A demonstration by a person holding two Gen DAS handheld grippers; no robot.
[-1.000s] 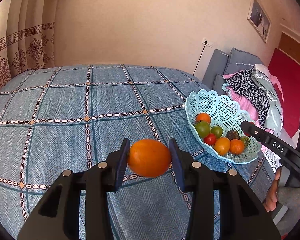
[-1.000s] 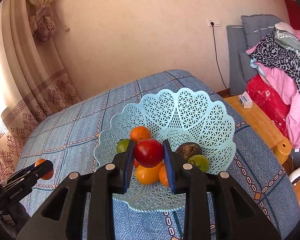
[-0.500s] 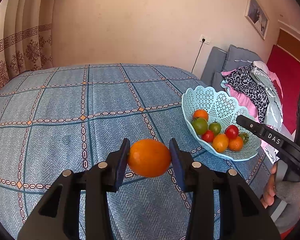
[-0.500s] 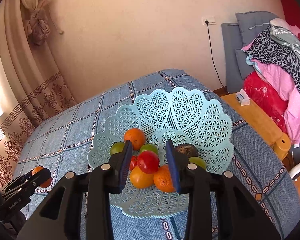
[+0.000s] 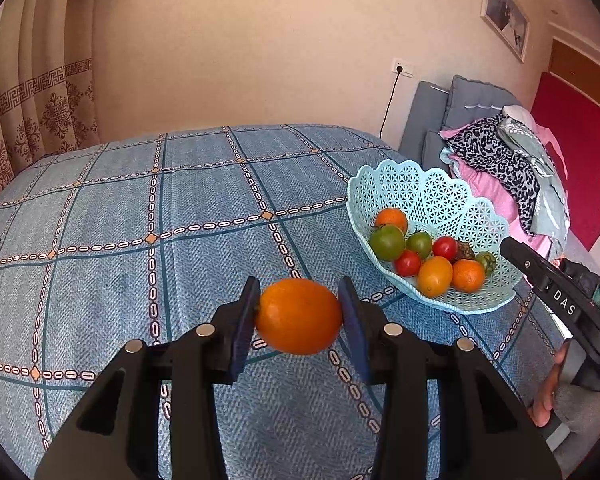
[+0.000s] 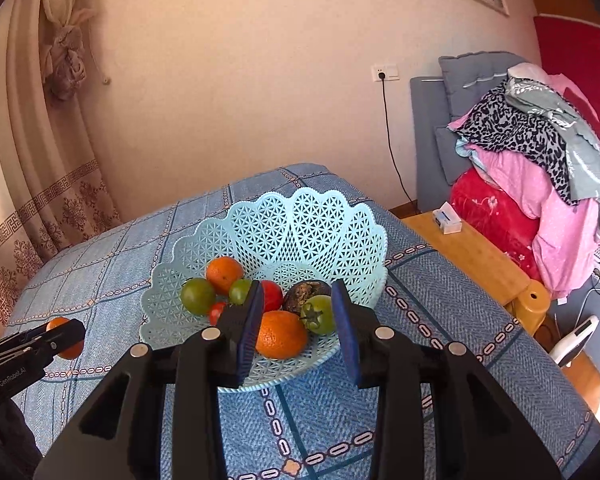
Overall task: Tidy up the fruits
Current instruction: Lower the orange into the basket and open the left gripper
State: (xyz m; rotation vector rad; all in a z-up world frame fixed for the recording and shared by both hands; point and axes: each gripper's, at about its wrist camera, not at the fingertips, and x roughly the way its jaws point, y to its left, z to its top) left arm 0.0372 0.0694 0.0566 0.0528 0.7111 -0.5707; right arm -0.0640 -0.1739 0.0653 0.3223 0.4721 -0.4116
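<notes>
My left gripper (image 5: 299, 316) clamps an orange (image 5: 299, 315) above the blue tablecloth (image 5: 140, 240). My right gripper (image 6: 298, 320) gapes empty over the fruit-filled basket (image 6: 300, 224).

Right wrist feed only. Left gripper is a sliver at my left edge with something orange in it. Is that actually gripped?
Observer: Yes. The left gripper is shut on an orange fruit, pinched squarely between both pads.
Operator: Is anything in the basket hidden behind my fingers?
Observer: One yellow-orange oval fruit, at the near side of the basket, next to an orange.
Operator: How many red ones? I only see bits.
Observer: Two red tomatoes, side by side in the middle of the pile.
</notes>
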